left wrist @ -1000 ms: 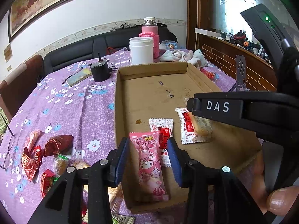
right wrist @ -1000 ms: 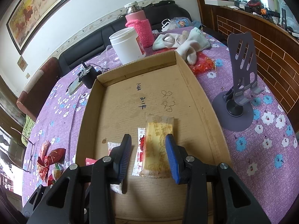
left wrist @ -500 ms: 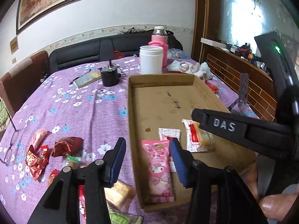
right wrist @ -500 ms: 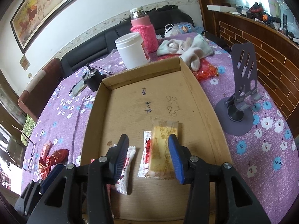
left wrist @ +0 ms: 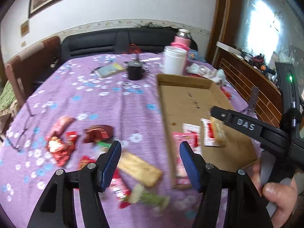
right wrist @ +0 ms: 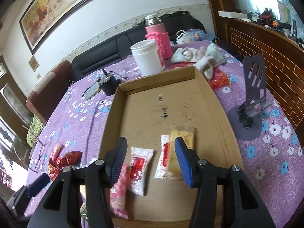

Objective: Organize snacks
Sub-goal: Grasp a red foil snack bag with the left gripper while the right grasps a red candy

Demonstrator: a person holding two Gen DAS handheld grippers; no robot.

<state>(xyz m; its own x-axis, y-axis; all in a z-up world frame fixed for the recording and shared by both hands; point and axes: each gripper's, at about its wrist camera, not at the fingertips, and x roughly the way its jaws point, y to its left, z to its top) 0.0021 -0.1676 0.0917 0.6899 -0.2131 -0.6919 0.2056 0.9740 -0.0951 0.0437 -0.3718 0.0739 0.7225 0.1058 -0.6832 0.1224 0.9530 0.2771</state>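
The cardboard tray [right wrist: 212, 102] has low walls and a bare far half. The right gripper [right wrist: 150, 156] hangs over its near end, jaws opening and empty, above a white-and-red packet [right wrist: 141, 169], a yellow cake bar [right wrist: 181, 142] and a pink packet [right wrist: 118, 193]. The left gripper [left wrist: 149, 163], also opening and empty, hovers over loose snacks [left wrist: 60, 146] on the purple cloth [left wrist: 76, 98]. The neighbouring gripper reads "DAS".

Cardboard tray [right wrist: 209, 98]: one
Snack packets in tray [right wrist: 141, 169]: four
White jar [right wrist: 147, 58]: one
Pink flask [right wrist: 158, 36]: one
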